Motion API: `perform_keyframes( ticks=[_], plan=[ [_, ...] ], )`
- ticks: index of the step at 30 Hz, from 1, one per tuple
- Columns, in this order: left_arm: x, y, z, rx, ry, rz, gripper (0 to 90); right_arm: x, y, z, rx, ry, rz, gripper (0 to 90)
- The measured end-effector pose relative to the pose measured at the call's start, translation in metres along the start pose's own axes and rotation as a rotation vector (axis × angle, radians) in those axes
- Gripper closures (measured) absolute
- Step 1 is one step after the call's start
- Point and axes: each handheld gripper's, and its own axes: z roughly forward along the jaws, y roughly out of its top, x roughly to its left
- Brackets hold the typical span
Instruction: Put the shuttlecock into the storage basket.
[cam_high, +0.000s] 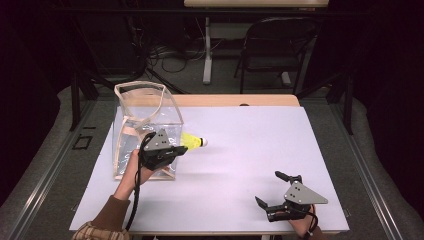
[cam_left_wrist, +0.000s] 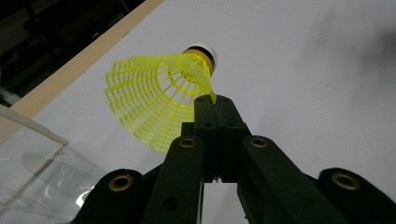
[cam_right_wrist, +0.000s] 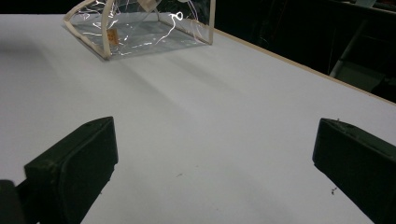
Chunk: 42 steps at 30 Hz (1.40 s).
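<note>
Your left gripper (cam_left_wrist: 215, 105) is clenched on the rim of the yellow shuttlecock (cam_left_wrist: 154, 100), holding it just beside the clear bag (cam_high: 145, 125) over the white table (cam_high: 240, 150). It's feather-light and its mesh skirt looks springy, so pinch the skirt's edge gently. Your right gripper (cam_high: 276, 191) rests spread wide, holding nothing.

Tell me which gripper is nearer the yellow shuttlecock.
Left. The left gripper is shut on the edge of the yellow shuttlecock's skirt, beside the clear bag. The right gripper sits open, far off at the table's near right corner, apart from it.
</note>
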Motion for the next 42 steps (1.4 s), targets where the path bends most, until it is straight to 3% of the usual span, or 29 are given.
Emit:
perform_keyframes(
  ticks=[42],
  plan=[
    [0.006, 0.012, -0.004, -0.028, 0.041, 0.009, 89.7, 0.000, 0.000, 0.000, 0.007, -0.003, -0.002, 0.0]
  ],
)
